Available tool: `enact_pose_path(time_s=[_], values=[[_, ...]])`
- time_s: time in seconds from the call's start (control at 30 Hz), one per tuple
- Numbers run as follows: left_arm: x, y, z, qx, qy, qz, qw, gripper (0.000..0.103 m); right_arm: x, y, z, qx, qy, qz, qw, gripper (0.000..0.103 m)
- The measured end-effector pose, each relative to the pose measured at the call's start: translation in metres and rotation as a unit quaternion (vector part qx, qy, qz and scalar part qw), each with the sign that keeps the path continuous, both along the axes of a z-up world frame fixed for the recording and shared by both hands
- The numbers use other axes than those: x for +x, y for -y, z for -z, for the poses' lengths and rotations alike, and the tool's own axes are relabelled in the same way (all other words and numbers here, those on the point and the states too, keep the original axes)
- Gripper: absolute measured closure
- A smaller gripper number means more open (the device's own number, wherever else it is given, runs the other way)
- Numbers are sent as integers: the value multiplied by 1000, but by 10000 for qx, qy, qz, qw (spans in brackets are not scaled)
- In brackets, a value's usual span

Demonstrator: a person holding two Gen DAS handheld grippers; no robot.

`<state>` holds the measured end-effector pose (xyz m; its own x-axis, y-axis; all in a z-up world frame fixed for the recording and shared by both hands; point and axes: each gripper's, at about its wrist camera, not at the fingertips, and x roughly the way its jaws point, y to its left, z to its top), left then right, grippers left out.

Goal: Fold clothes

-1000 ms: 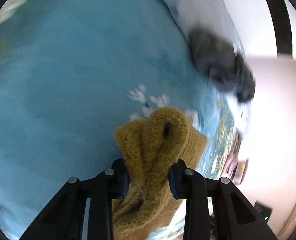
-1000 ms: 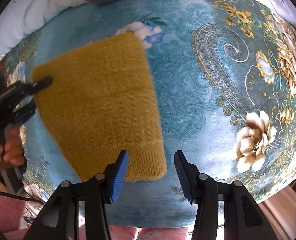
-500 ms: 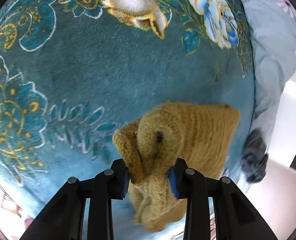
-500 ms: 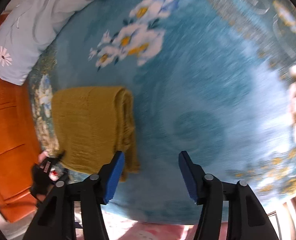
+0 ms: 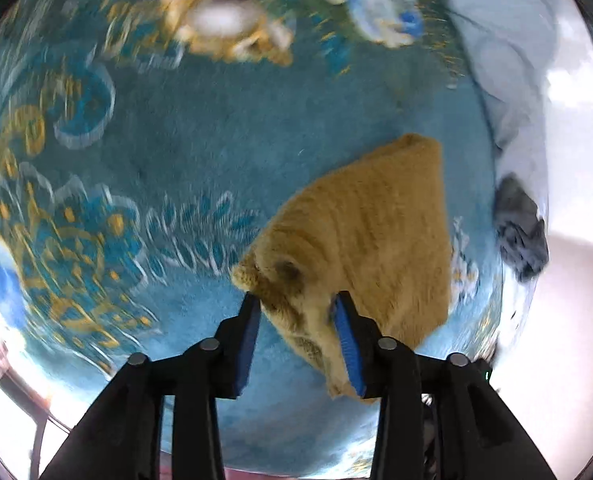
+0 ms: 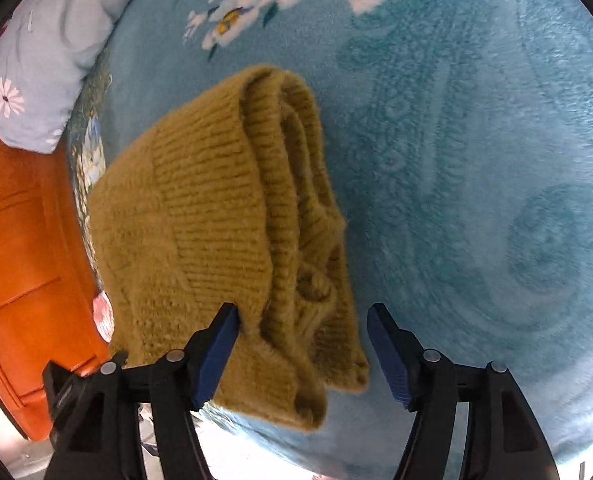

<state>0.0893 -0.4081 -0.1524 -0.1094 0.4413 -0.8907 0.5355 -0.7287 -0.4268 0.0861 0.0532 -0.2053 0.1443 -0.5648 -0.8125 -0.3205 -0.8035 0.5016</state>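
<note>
A mustard-yellow knitted sweater (image 6: 216, 232) lies folded in several layers on a teal floral blanket (image 6: 476, 160). In the left wrist view the sweater (image 5: 376, 240) spreads to the right, and my left gripper (image 5: 296, 308) is shut on its near corner. My right gripper (image 6: 302, 320) is open, its jaws standing either side of the folded edge of the sweater, close above it, gripping nothing.
A pale blue pillow with daisies (image 6: 44, 60) lies at the blanket's far left. An orange wooden bed frame (image 6: 20, 280) runs along the left. A dark grey garment (image 5: 520, 236) lies at the blanket's right edge beside pale bedding (image 5: 508, 80).
The sweater has been folded over and laid flat on the blanket. My right gripper has moved in close over its folded edge. My left gripper still holds the corner, lower than before.
</note>
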Motion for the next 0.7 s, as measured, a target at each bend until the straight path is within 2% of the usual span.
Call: enact_pose_path(time_s=[0.1,0.17,0.23,0.3,0.33,0.4,0.47,0.57,0.63,0.67,0.7], values=[[-20,9,-17,-401,-391,461,9974,45,0,8,3,-31,-80,53,9999,32],[-41,10,-17,-260,-495,586,9967,42,2,11,2,19,-143,60,9999,33],[-66,-14,1,-37,-466,808,9956,40,5,12,3,-34,-133,177,9997,36],[-79,-23,20,152,-320,1003,9943,39,8,12,4,-122,-106,316,9994,48],[-83,-27,29,228,-222,1084,9936,38,9,13,3,-128,-119,341,9993,51],[-90,-36,48,378,-28,1244,9915,38,9,17,-2,-130,-184,325,9992,60],[-91,-39,57,511,104,1325,9898,38,8,20,-8,-179,-240,296,9991,63],[-81,-47,64,829,98,1251,9886,41,0,12,-18,-288,-344,381,9983,66],[-70,-57,61,892,50,1320,9872,52,-10,0,-24,-285,-453,456,9975,67],[-62,-65,61,1000,83,1380,9853,53,-17,-7,-27,-226,-533,489,9971,68],[-54,-73,62,1108,115,1440,9833,54,-27,-15,-30,-139,-621,522,9966,77]])
